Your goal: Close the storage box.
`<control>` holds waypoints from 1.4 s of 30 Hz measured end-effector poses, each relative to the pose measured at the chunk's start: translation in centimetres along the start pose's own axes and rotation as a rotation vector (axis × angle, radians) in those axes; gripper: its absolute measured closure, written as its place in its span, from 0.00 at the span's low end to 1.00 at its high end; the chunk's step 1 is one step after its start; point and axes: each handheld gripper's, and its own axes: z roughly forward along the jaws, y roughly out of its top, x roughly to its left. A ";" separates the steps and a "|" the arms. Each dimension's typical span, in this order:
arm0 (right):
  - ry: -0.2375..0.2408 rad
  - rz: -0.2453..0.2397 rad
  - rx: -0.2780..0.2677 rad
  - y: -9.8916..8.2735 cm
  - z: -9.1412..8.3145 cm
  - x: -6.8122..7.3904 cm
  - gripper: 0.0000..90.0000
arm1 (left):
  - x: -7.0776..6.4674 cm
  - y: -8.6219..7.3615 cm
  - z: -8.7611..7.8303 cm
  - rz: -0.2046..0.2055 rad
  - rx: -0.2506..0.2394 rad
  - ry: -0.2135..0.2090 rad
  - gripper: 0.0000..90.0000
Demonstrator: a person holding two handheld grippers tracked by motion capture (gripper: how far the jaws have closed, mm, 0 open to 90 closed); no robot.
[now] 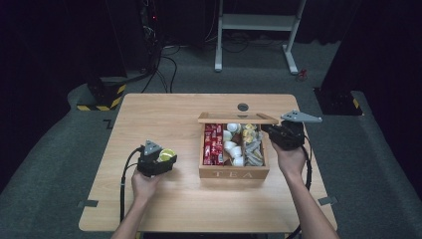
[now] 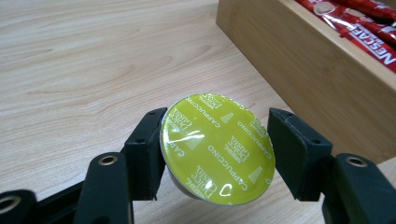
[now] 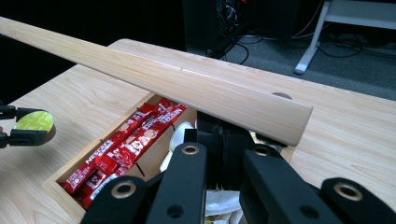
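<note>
My left gripper has its jaws clamped on the rim of a yellow-green capsule, one pad on each side of the foil lid, which reads cappuccino in the left gripper view. I hold it by the edges so the lid stays flat and facing up, low over the bare table and just beside the left wall of the tea box, which puts it either fresh out of the box or about to be set down; I read it as being laid on the table. My right gripper sits at the back right corner of the box, jaws closed narrow on the lid, and I judge it is there to prop the lid up so the compartments stay reachable for the other hand. In the right gripper view the wooden lid crosses the frame on a slant and covers the far side of the box, so I see the red sachets clearly but little of the white pods beyond them. The exact contact of the right pads on the lid is tucked behind the gripper's own body; it is probably a pinch on the lid's edge, though I cannot be sure. The capsule's underside is hidden, so whether it touches the table is unclear.
</note>
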 end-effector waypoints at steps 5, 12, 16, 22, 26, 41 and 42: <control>0.000 -0.001 0.002 0.0 0.0 0.0 0.99 | -0.1 -0.5 0.5 -0.008 0.001 0.011 0.45; -0.002 0.000 0.001 0.0 0.0 0.0 0.99 | -0.2 -0.7 0.9 -0.010 -0.011 -0.007 0.45; -0.001 0.001 0.001 0.0 0.0 0.0 0.99 | -0.5 -0.7 1.3 -0.007 -0.010 -0.019 0.45; -0.001 0.000 0.003 0.0 0.0 0.0 0.99 | -0.9 -0.7 1.7 0.005 -0.005 -0.027 0.45; -0.005 0.002 0.006 -0.1 0.1 0.2 0.99 | -1.3 -0.7 2.1 0.032 0.006 -0.036 0.45; -0.005 -0.005 0.011 0.0 0.0 0.4 0.99 | -2.0 -1.4 3.4 0.048 0.054 -0.047 0.44; -0.004 -0.005 0.010 0.0 0.0 0.4 0.99 | -2.1 -1.4 3.4 0.052 0.058 -0.046 0.44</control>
